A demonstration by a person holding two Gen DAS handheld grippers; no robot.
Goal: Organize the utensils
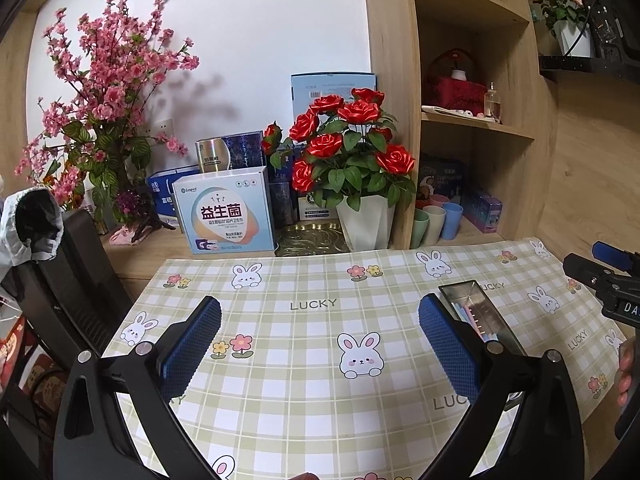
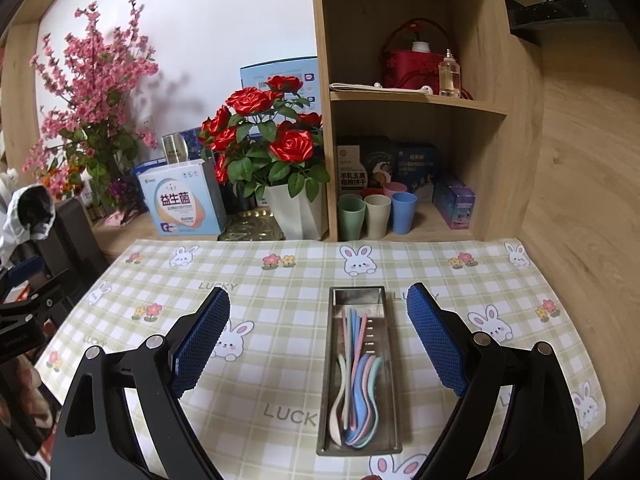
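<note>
Pastel spoons (image 2: 355,384) all lie in the metal tray (image 2: 389,364) — sorting looks finished. Left gripper (image 1: 320,344) and right gripper (image 2: 318,340) both spread wide, empty; next likely retreat.

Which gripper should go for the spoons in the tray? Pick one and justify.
Right. The right gripper is open with the metal tray of spoons lying between its fingers; the left gripper faces bare mat, tray off to its right.

Both tools are held level and spread wide with nothing between their blue pads, the left tool (image 1: 320,344) pointing forward, the right tool (image 2: 318,340) just beside it, a person's fingers (image 1: 626,372) showing at the right tool's handle.
</note>
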